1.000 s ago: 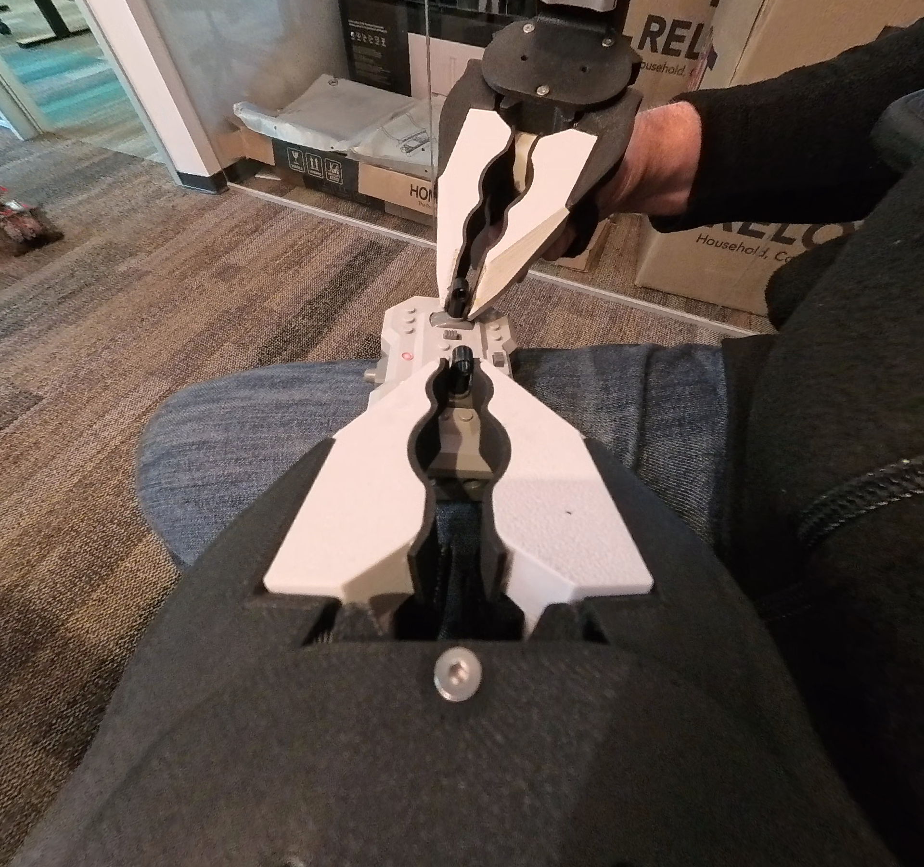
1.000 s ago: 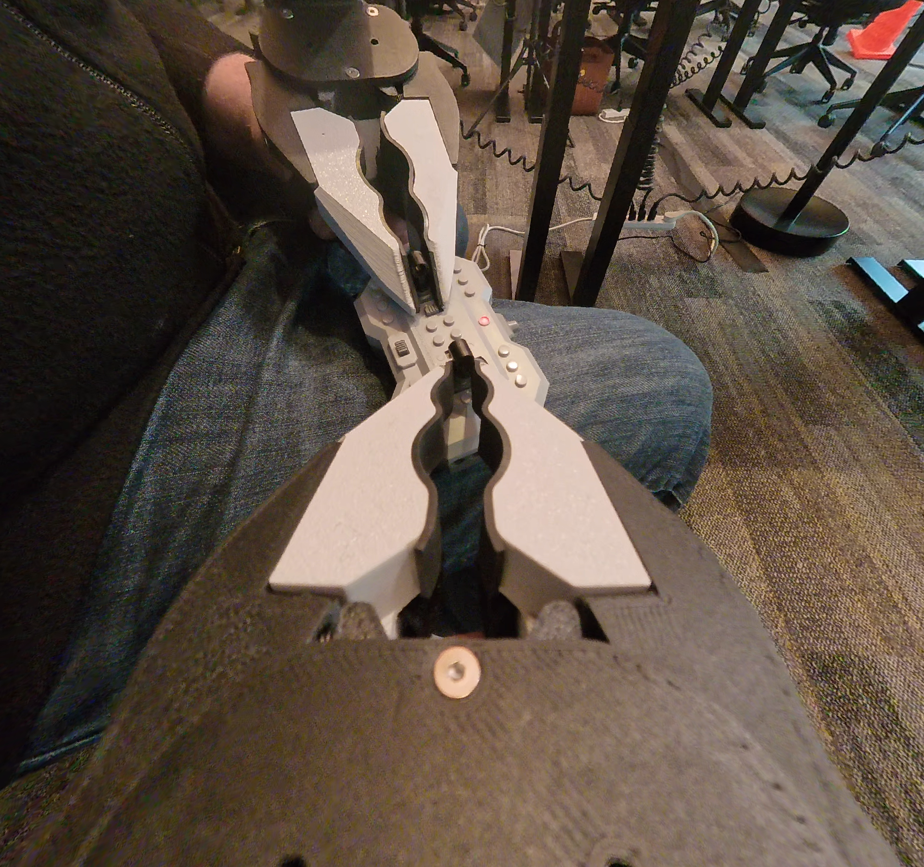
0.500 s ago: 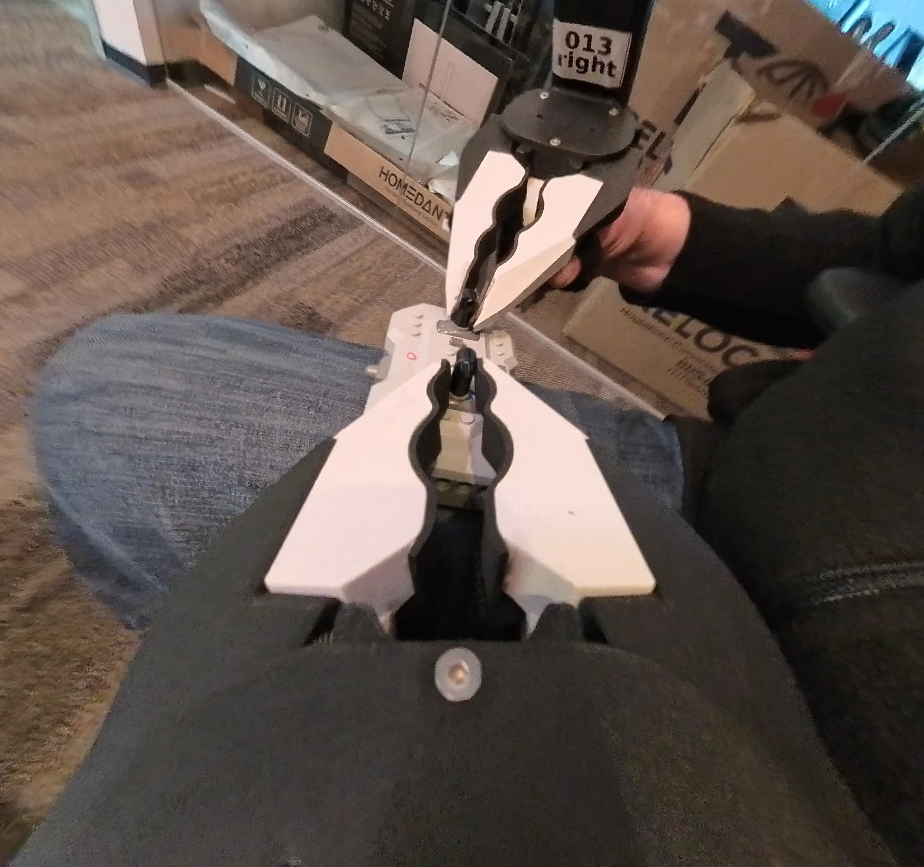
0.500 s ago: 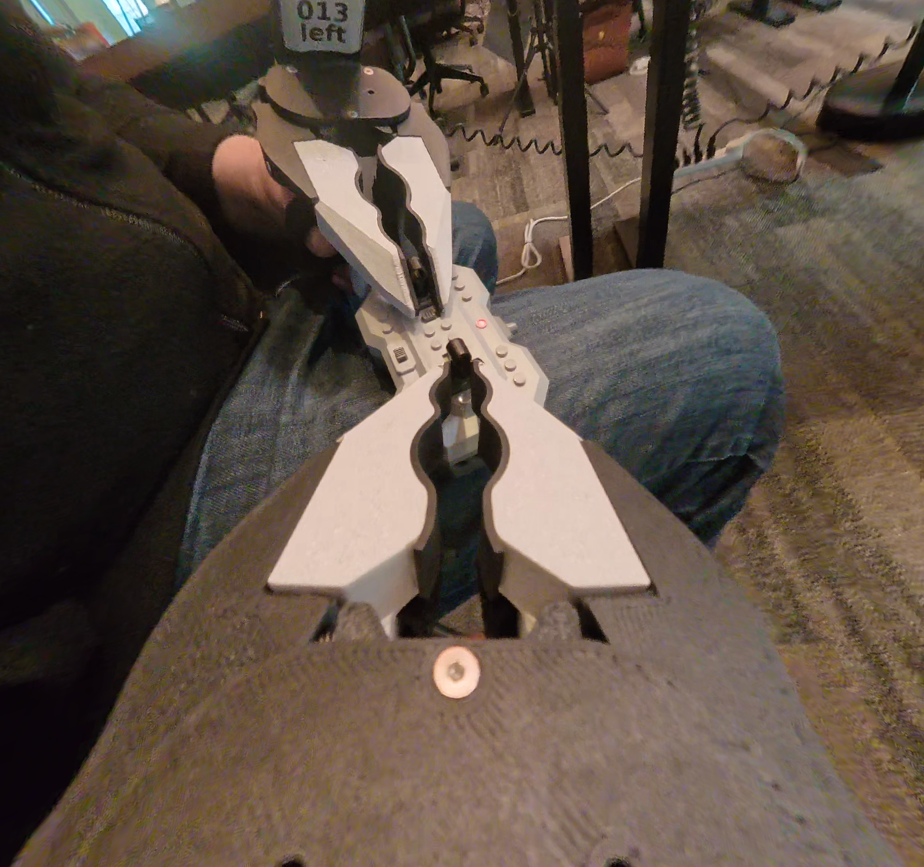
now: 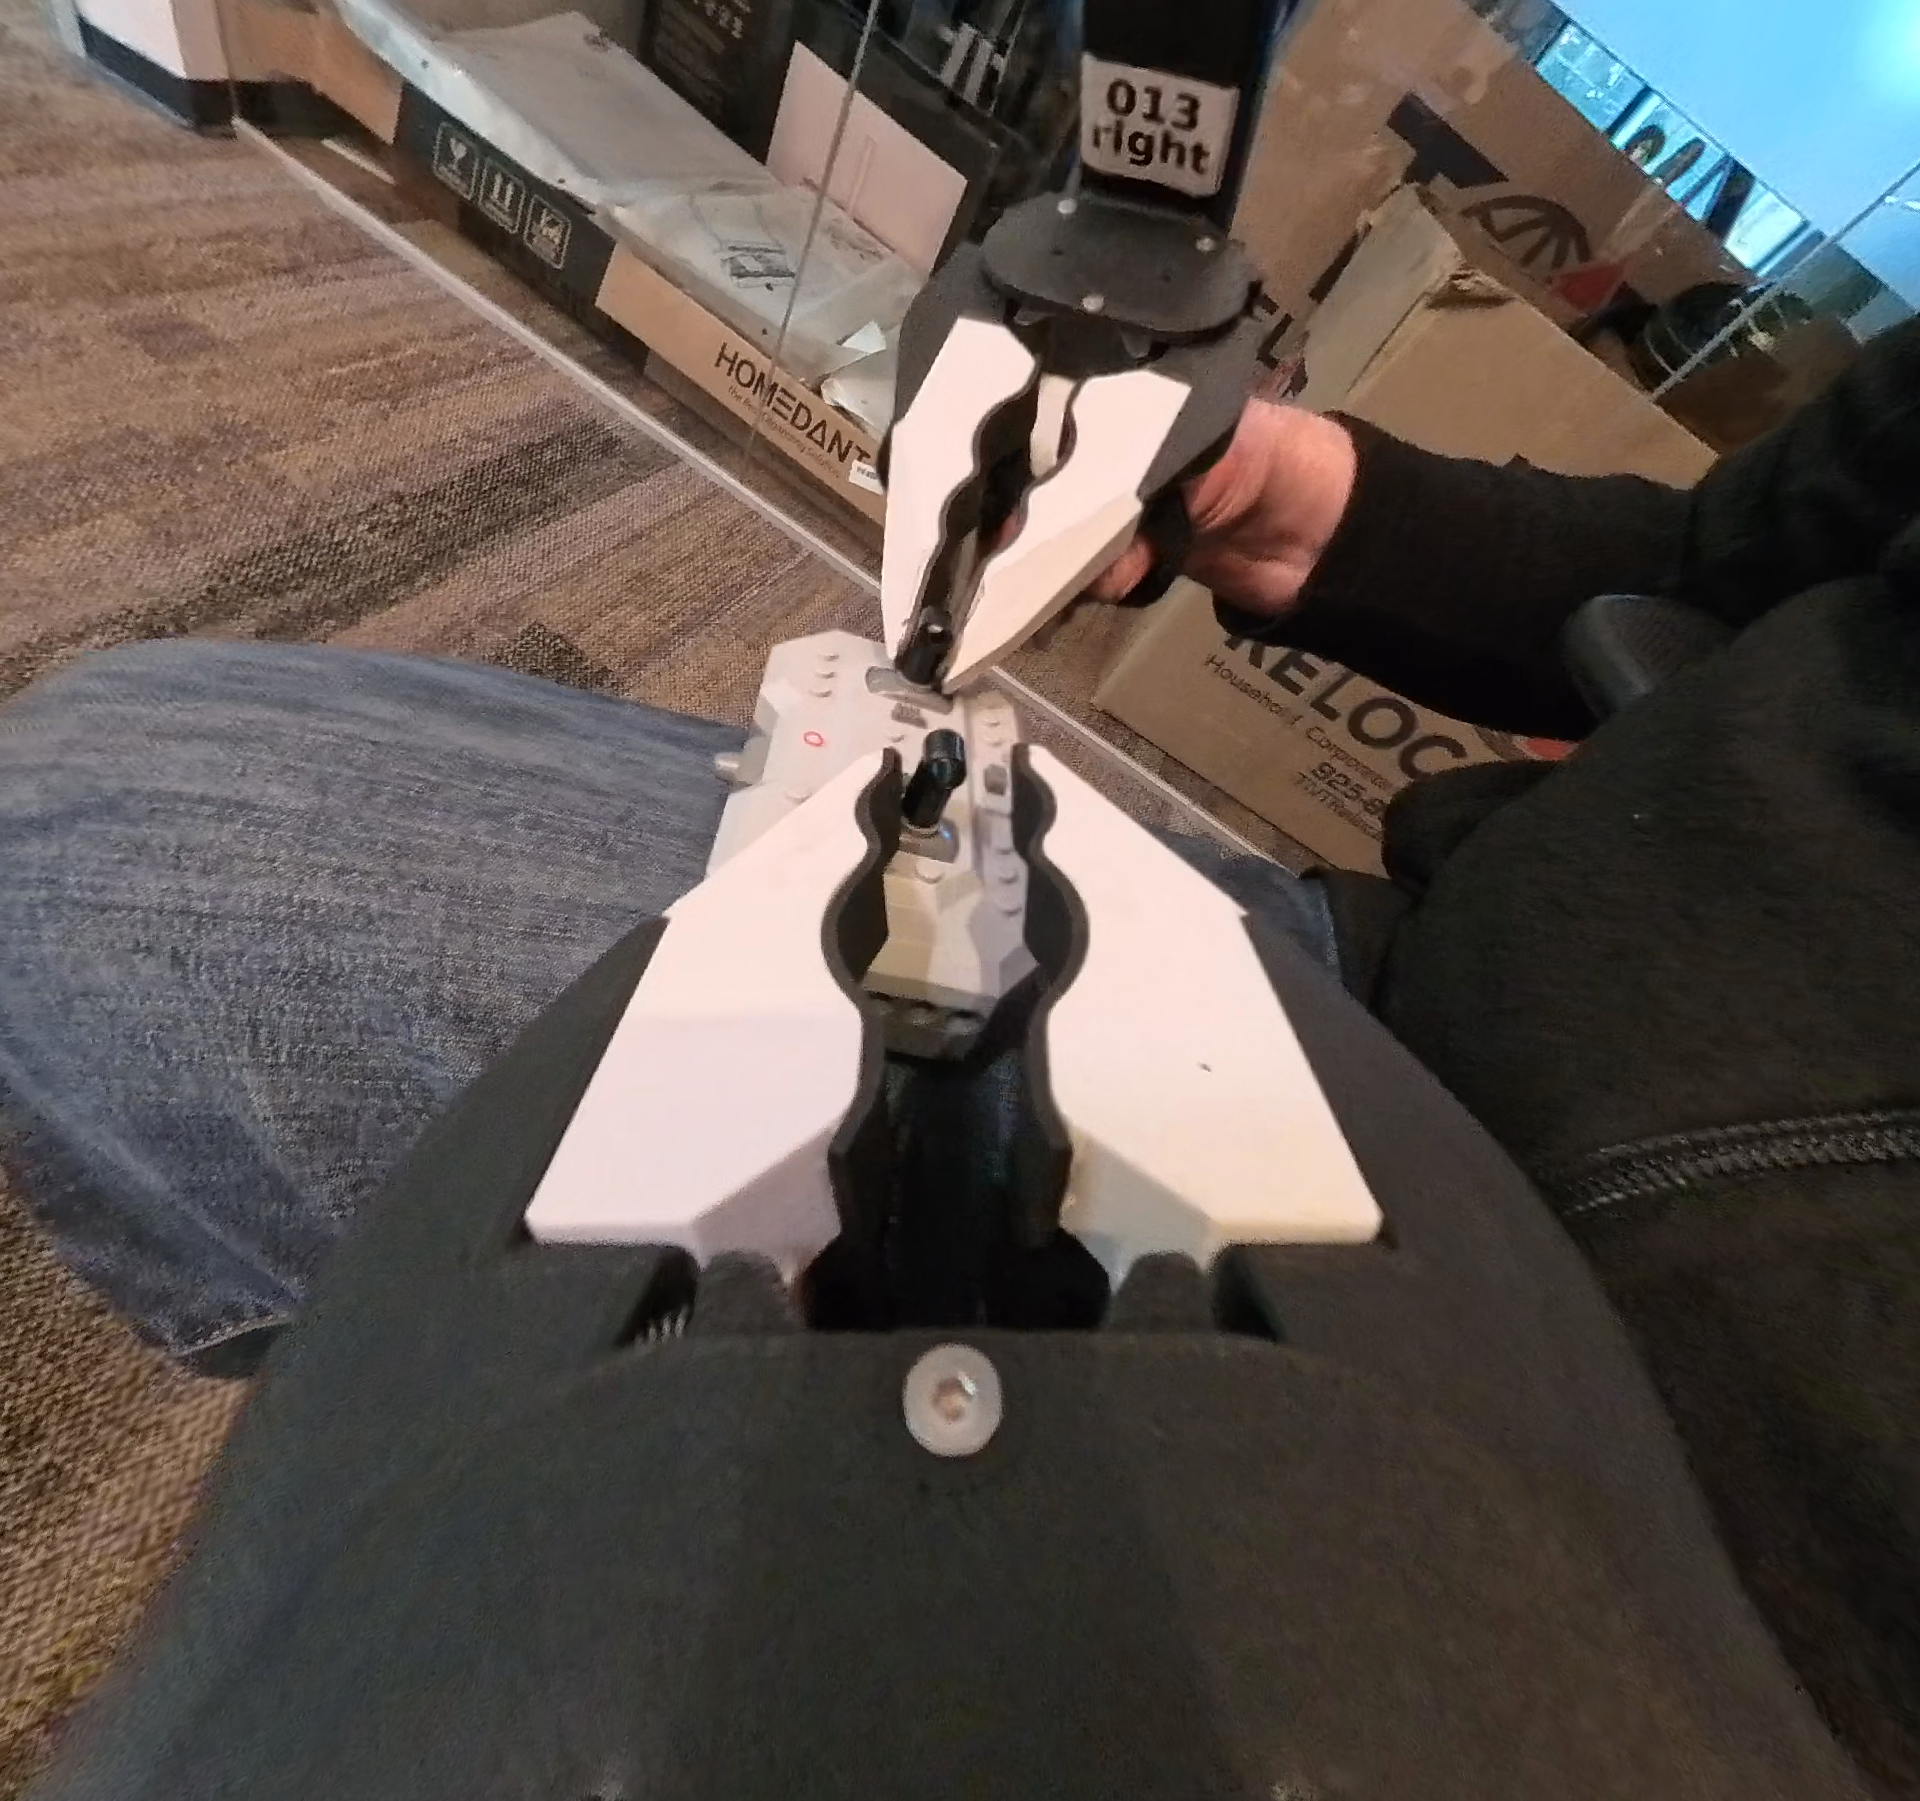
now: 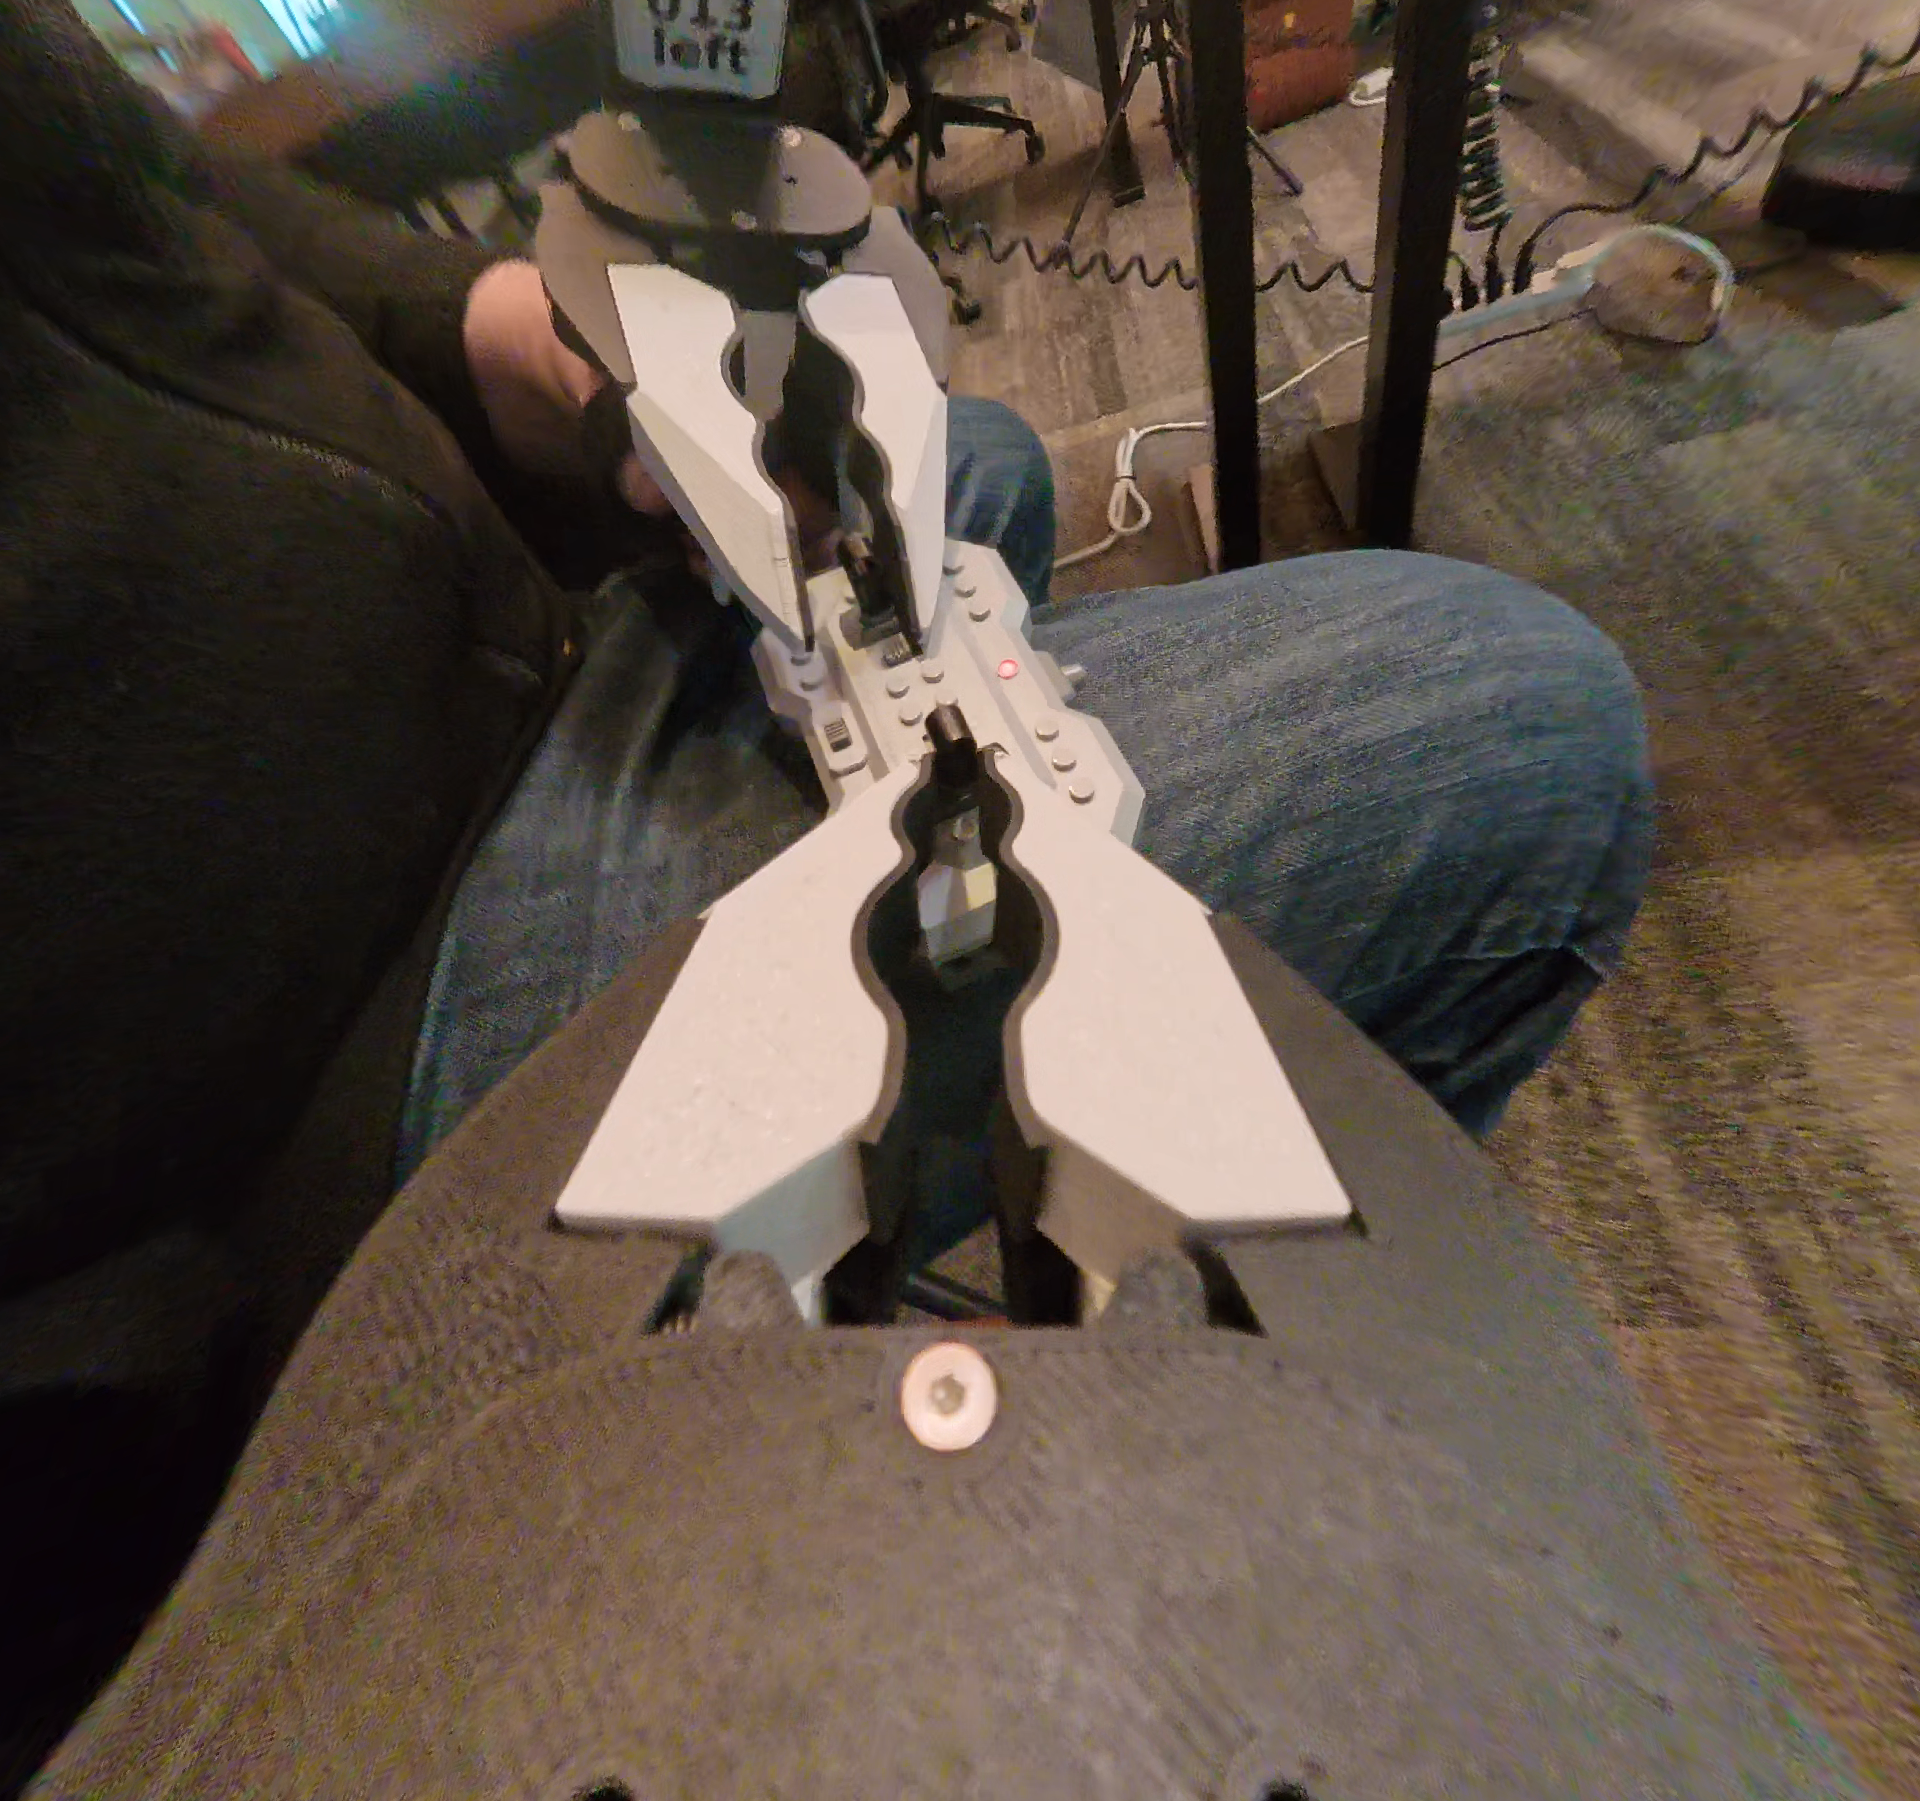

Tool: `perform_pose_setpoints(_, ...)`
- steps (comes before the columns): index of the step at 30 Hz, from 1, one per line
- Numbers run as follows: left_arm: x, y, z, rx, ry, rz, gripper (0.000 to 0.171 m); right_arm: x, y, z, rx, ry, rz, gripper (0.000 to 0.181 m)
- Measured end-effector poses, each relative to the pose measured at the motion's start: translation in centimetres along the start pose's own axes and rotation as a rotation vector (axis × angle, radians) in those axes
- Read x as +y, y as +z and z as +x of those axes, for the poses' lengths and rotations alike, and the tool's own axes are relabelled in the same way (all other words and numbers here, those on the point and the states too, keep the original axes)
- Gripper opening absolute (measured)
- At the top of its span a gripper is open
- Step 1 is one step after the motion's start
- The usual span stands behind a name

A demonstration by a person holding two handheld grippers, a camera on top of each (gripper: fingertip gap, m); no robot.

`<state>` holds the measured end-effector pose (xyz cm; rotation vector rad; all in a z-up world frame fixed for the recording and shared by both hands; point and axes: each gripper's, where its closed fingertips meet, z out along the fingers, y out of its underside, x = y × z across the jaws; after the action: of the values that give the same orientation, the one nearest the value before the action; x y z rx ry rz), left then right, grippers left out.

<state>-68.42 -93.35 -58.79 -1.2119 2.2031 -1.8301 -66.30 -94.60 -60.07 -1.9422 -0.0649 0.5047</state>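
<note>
You are holding the left gripper (image 5: 951, 775) low over a grey brick model (image 5: 821, 712) that is lying across your denim-covered thigh (image 5: 312, 816). Its jaws are standing apart, flanking the near end of the model. A thin black peg (image 5: 928, 785) is rising between the tips, and neither finger is visibly pressing on it. You are bringing the right gripper (image 6: 954, 764) in from the opposite end, steeply tilted. Its jaws are closed together and pinching a second black peg (image 6: 948, 725) that stands on the model's studded top. Your hand (image 5: 1257, 515) is wrapping that gripper's handle at 2 o'clock in the left wrist view. The model is lying flat, studs up. In the left wrist view its long axis is running from 6 o'clock toward 12, leaning slightly to 11. In the right wrist view it is running from 6 toward 11. Which end is the front cannot be determined. A small red mark (image 5: 812, 739) is showing on the top surface at the left-hand edge. Cardboard boxes (image 5: 1507, 380) are standing on the carpet (image 5: 260, 349) at 1 o'clock, well apart from the model.
</note>
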Motion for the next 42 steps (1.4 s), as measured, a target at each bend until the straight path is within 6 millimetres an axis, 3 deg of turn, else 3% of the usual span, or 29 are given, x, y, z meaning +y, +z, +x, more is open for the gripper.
perform_pose_setpoints(9,0.1,0.2,-0.4,-0.036,0.032,-0.006,0.017,0.0,0.1,0.5,-0.094,0.169,-0.066,0.005)
perform_pose_setpoints(31,0.0,0.3,-0.8,-0.044,0.004,0.004,0.009,-0.2,-0.2,-0.1,-0.069,0.072,0.014,0.006)
perform_pose_setpoints(35,0.3,0.4,-0.5,-0.094,0.159,-0.022,0.008,0.1,-0.2,-0.6,-0.019,-0.063,0.013,0.006)
perform_pose_setpoints(39,0.4,0.5,0.0,-0.106,0.259,-0.03,0.007,0.3,-0.4,-0.6,-0.005,-0.058,0.027,0.006)
perform_pose_setpoints(42,0.8,0.5,0.1,-0.163,0.441,-0.059,0.006,0.3,-0.2,-0.7,-0.008,-0.056,0.033,0.006)
